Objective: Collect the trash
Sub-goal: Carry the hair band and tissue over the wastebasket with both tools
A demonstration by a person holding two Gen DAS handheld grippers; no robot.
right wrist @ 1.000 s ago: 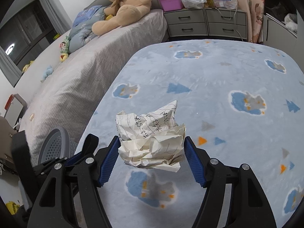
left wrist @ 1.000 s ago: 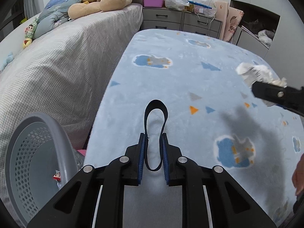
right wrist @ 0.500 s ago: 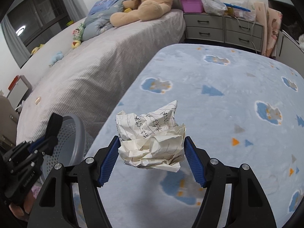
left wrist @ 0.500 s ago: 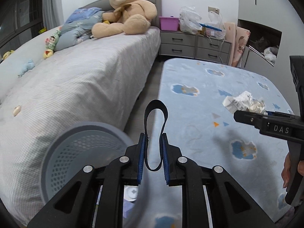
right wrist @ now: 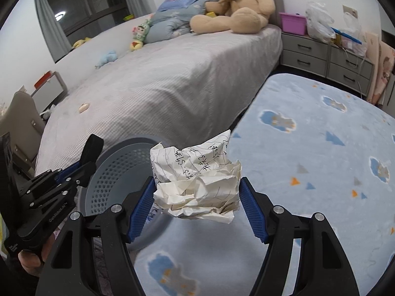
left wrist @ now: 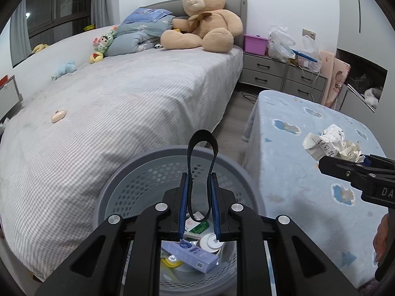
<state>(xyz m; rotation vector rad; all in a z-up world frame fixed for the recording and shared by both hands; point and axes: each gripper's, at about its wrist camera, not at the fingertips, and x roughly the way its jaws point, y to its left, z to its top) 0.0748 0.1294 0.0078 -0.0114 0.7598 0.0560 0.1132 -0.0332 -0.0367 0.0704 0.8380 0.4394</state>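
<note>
My left gripper (left wrist: 199, 198) is shut on a black band loop (left wrist: 203, 148) and holds it over the mouth of a grey perforated trash basket (left wrist: 138, 172). The basket holds a purple box (left wrist: 190, 255), a round lid and other trash. My right gripper (right wrist: 196, 197) is shut on a crumpled ball of written paper (right wrist: 197, 180), above the blue patterned table cover (right wrist: 308, 148). The basket (right wrist: 116, 172) lies to its lower left, with the left gripper (right wrist: 91, 162) above the rim. The paper ball also shows in the left wrist view (left wrist: 330, 143).
A bed with a grey checked sheet (left wrist: 111, 103) runs along the left, close behind the basket. A teddy bear (left wrist: 205, 19) and soft toys sit at its head. Grey drawers (left wrist: 276, 74) with bags stand at the back. A narrow floor gap separates bed and table.
My left gripper has swung left from over the table to above the basket, still holding the band. My right gripper has carried the paper ball left toward the basket.
</note>
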